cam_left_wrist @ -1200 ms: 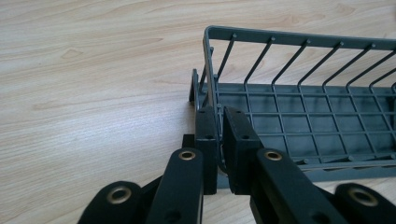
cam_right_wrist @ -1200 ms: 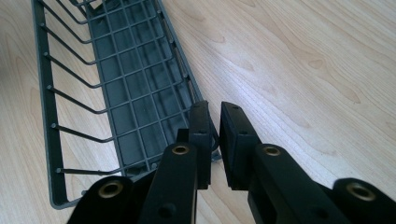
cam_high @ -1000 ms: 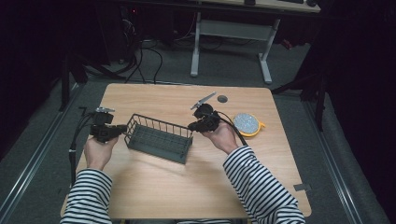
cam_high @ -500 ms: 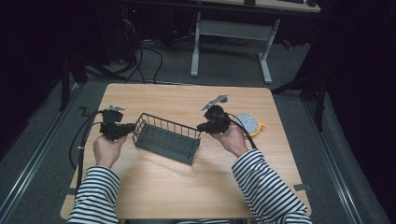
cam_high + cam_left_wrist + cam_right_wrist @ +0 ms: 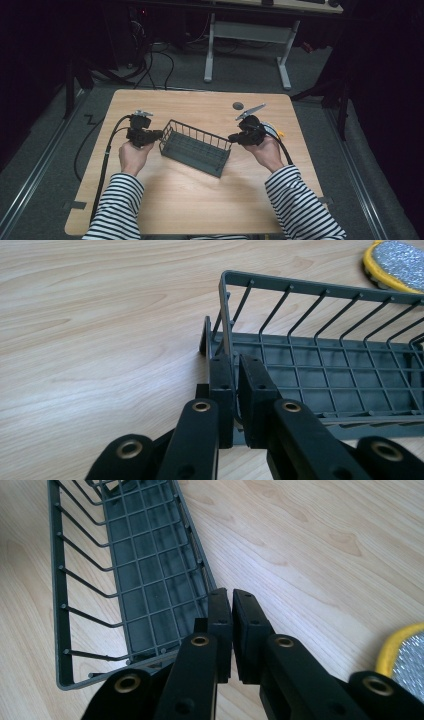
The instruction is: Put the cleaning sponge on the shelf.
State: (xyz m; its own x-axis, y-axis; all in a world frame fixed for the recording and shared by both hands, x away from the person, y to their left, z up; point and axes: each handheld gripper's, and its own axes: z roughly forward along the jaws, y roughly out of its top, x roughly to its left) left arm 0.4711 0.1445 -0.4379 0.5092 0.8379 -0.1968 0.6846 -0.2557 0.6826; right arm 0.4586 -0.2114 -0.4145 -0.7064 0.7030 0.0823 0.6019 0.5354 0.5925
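The left hand-held gripper (image 5: 235,390) is pinching 1 end wall of the wire basket (image 5: 195,147), jaws closed on its thin wire. The right hand-held gripper (image 5: 231,625) is clamping the opposite end the same way. The basket is sitting skewed mid-table (image 5: 200,200), a scouring pad (image 5: 407,655) lying near its right end. It looks light and stiff, though thin wire may pivot between pads, so gripping both ends seems wise. Both forearms are reaching in low, wrists level.
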